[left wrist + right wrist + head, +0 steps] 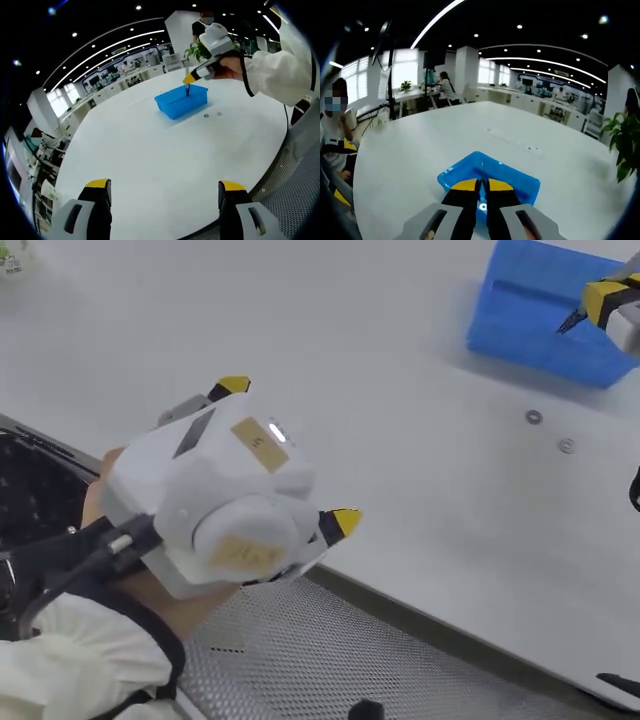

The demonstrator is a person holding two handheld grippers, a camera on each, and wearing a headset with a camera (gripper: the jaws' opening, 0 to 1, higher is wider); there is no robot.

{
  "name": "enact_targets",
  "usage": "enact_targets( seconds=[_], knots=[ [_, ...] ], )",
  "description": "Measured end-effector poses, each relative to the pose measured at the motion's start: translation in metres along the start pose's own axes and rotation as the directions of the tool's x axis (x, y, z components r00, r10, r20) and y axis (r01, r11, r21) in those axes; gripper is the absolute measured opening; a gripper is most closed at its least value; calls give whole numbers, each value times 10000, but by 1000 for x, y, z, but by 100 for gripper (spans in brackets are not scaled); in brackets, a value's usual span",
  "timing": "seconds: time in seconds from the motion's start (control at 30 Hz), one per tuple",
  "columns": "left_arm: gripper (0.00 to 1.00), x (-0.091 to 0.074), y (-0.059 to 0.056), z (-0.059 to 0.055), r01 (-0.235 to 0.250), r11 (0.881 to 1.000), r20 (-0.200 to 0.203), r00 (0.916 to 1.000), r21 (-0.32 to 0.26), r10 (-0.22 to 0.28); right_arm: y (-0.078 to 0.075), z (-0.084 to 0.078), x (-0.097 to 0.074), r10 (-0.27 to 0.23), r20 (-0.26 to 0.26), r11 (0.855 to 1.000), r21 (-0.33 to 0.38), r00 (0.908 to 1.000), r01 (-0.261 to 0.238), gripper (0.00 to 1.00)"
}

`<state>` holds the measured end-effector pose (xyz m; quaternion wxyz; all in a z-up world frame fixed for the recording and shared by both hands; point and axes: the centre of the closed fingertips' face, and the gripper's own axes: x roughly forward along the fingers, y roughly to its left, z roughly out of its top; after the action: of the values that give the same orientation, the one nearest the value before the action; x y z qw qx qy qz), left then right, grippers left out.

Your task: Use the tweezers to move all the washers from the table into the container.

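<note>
The blue container (540,320) stands at the far right of the white table; it is also in the left gripper view (175,104) and the right gripper view (520,182). My right gripper (602,302) (192,77) (482,186) hangs over it, shut on the dark tweezers (572,322) (188,90), whose tips point down into the container. A small pale thing (482,206) shows at the tweezer tips; I cannot tell what it is. Two washers (533,417) (566,446) lie on the table just in front of the container. My left gripper (288,453) (165,187) is open near the table's front edge, holding nothing.
The table's front edge (420,615) runs diagonally, with perforated metal (330,670) below it. A potted plant (622,145) stands beyond the container. A seated person (335,140) is at the far side of the round table, with others working further back.
</note>
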<state>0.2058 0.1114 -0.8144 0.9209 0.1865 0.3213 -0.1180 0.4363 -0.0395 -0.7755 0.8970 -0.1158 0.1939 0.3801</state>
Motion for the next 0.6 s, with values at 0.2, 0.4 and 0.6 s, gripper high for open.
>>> enact_targets(
  seconds=[0.2,0.4,0.6],
  knots=[
    [90,0,0,0,-1,10000,-6,10000,18,1,9,7,-24,76,329,9998,165,9994,-82,2],
    [90,1,0,-1,3,10000,-35,10000,39,-3,26,-9,-36,264,282,9982,532,9993,-278,2],
    [90,1,2,0,-69,10000,-5,10000,52,69,28,-5,-49,-107,599,9988,486,9981,78,2]
  ],
)
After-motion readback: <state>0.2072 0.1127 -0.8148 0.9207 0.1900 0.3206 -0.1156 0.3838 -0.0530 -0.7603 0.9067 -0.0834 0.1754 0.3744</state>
